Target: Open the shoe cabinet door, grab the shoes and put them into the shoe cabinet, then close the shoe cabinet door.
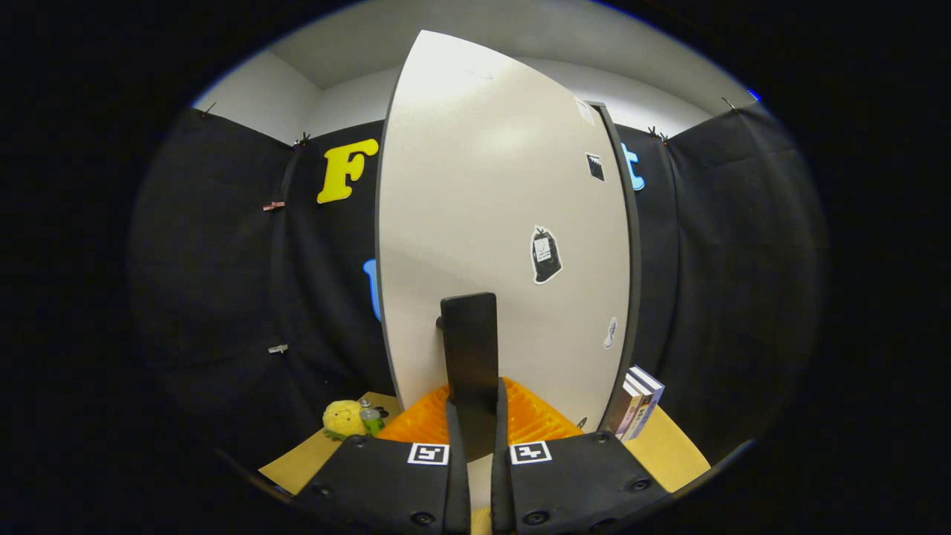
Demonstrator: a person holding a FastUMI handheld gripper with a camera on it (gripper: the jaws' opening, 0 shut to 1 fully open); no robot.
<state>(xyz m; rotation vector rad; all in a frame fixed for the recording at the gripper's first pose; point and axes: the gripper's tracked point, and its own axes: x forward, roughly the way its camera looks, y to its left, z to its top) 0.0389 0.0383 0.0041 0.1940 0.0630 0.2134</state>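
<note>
The white shoe cabinet door stands right in front of me, swung partly out, with small stickers on its face. A dark flat handle sticks out from the door near its lower part. My gripper is shut on this handle, both fingers pressing its lower end from either side. The cabinet's dark frame edge runs along the door's right side. No shoes are visible.
A few upright books stand on the wooden tabletop right of the cabinet. A yellow plush toy and a small bottle sit to the left. Black cloth walls surround the booth.
</note>
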